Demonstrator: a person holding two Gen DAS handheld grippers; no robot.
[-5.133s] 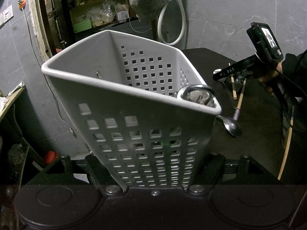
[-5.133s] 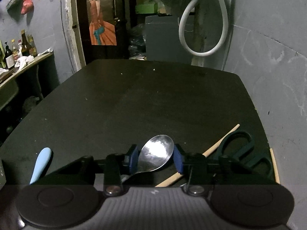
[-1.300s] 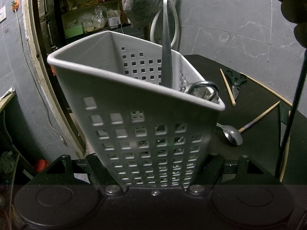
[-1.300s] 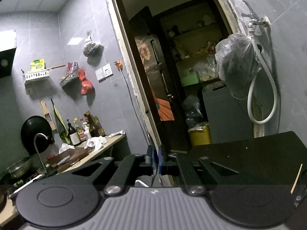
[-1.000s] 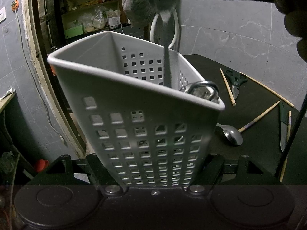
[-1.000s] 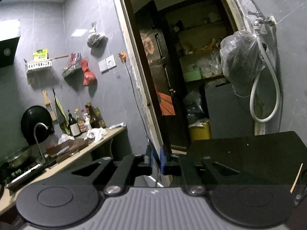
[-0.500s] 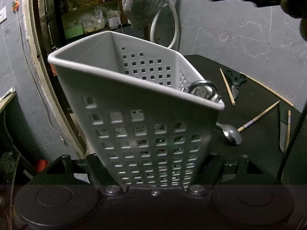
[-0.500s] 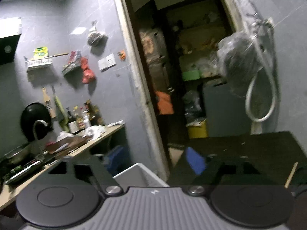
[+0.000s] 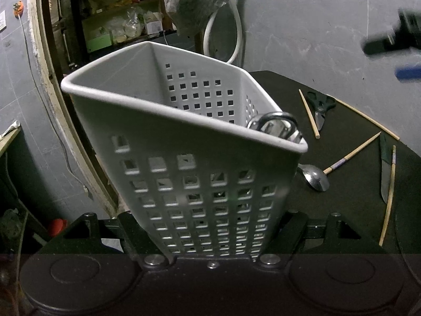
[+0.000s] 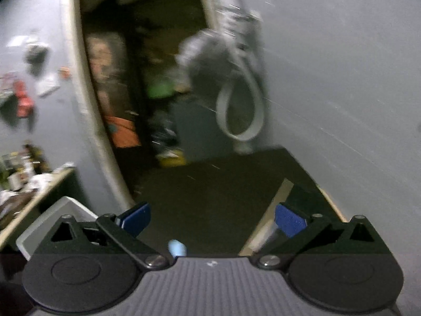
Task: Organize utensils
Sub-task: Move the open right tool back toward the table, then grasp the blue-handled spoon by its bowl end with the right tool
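The left gripper [image 9: 210,237] holds the white slotted basket [image 9: 168,163] by its lower end, its jaws pressed against both sides so the basket leans over the near edge of the dark table [image 9: 347,184]. A shiny metal loop [image 9: 273,126] pokes up at the basket's right corner. Just right of the basket lies a spoon [image 9: 314,179]; farther along the table are loose chopsticks [image 9: 309,114], a pair of scissors [image 9: 321,105] and a knife [image 9: 384,173]. The right gripper [image 10: 213,221] hangs in the air above the table, its blue-padded jaws spread wide and holding nothing; the picture from it is blurred, with the basket's corner [image 10: 52,223] at its lower left.
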